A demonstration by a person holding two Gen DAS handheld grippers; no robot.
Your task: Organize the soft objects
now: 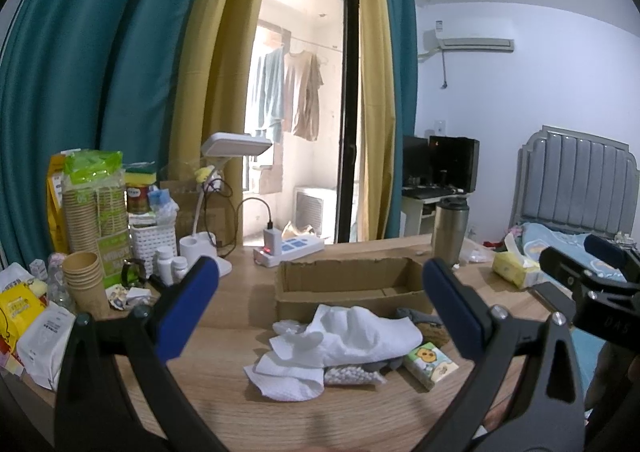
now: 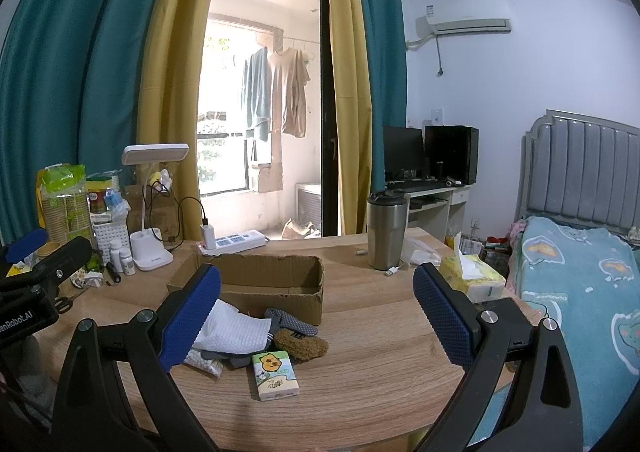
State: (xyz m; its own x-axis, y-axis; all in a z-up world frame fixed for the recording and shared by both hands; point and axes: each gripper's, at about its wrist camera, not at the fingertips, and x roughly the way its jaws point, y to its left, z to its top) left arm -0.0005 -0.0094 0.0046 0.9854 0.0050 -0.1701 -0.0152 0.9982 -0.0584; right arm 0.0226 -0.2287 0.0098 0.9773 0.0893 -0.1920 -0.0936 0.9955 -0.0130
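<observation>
Both tools hang spread wide and empty above the near edge of the surface (image 2: 380,352). The left tool (image 1: 320,304) faces the pile of soft things head on; the right tool (image 2: 316,316) sits to its right, with the pile showing past its left finger.

Take the box (image 2: 256,284) as the mark. Its inside looks bare in both views, so by my reckoning nothing has been put away yet and the whole job is left. Everything to be sorted lies in one heap just in front of the box: a white cloth (image 1: 352,336) on top, a grey dotted sock (image 2: 294,322) touching the box's front wall, a brown fuzzy piece (image 2: 300,346) beside the sock, a bag of white balls (image 1: 352,375) under the cloth, and a tissue pack (image 2: 276,374) at the near side of the heap. A yellow tissue packet (image 2: 472,276) stands well to the right of the box, a steel cup (image 2: 386,230) behind and right of it, and a lamp (image 2: 154,212) among the clutter to its left.

The cloth covers much of the heap, so how many items lie beneath is hard to say. The near corner of the box floor is hidden by its front wall, and the right tool's left finger cuts off part of the cloth.
</observation>
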